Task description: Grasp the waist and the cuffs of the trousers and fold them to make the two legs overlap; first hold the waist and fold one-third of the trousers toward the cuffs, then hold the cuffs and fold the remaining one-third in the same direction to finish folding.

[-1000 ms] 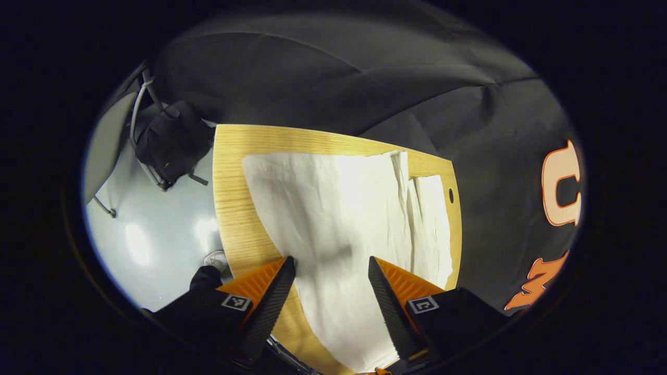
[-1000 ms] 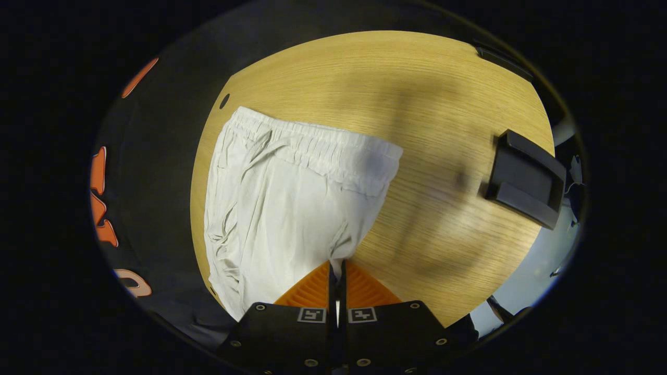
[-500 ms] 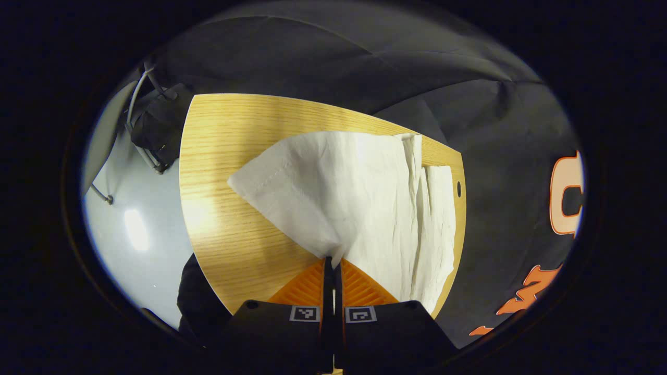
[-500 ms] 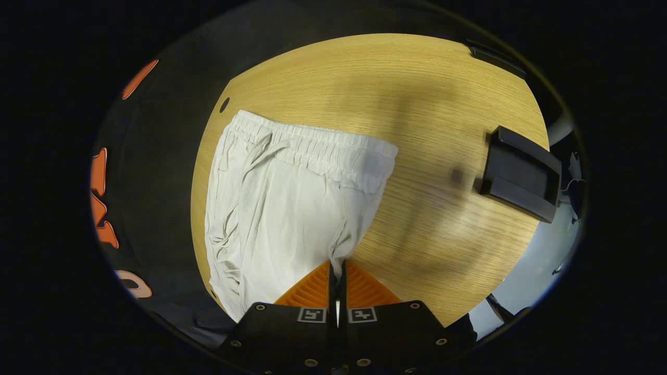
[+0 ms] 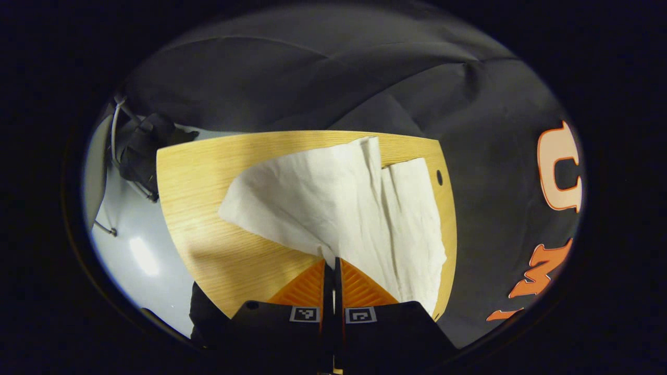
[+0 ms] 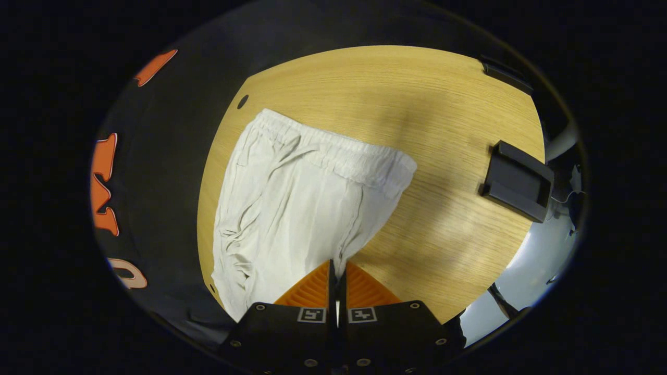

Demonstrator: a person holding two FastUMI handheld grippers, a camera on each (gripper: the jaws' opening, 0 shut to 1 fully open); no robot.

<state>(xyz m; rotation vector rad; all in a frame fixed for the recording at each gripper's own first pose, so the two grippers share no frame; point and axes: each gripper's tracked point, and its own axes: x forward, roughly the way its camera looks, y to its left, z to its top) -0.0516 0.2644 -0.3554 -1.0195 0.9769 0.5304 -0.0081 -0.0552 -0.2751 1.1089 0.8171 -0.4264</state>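
White trousers lie on a wooden table. In the left gripper view the leg end of the trousers (image 5: 338,203) spreads away from me, its near edge pulled up to a point where my left gripper (image 5: 330,263) is shut on the cloth. The second leg (image 5: 411,208) lies flat to the right. In the right gripper view the trousers' upper part (image 6: 297,203) with the elastic waistband (image 6: 338,151) lies ahead, and my right gripper (image 6: 336,264) is shut on the cloth at the near edge of the trousers.
The wooden table (image 6: 417,104) has bare room to the right of the waist. A black block (image 6: 518,179) sits near its right edge. A cable hole (image 5: 439,177) lies by the far leg. Grey floor (image 5: 135,245) and a dark chair (image 5: 138,151) lie beyond the table's left edge.
My left gripper shut on the leg cloth and lifted its edge, drawing it up into a peak. The right gripper stayed shut on the trousers and rose slightly.
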